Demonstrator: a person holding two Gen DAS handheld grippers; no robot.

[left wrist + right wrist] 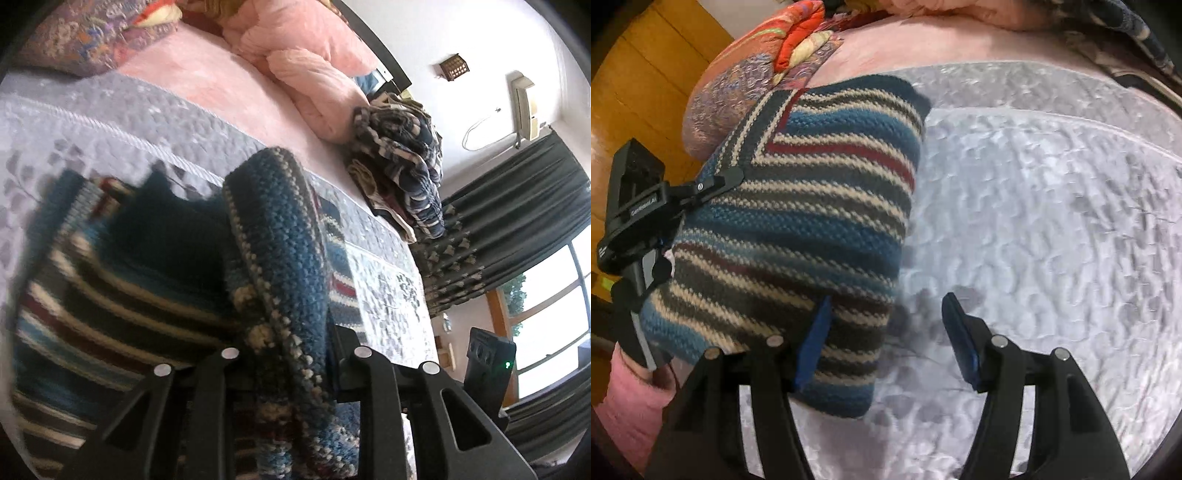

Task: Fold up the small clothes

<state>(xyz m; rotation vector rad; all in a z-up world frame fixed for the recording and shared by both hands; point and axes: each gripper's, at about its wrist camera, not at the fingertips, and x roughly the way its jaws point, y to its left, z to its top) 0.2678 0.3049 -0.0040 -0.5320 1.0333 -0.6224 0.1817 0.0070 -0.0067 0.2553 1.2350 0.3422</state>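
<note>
Striped knit sweater point(798, 206) pinched by left gripper point(291, 354); right gripper point(882, 343) gapes empty, so the one-sided hold could skew the fold.

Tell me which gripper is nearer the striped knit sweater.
Left. The left gripper is clamped on the striped knit sweater, a fold of it between its fingers. The right gripper is open beside the sweater's edge, gripping nothing.
</note>
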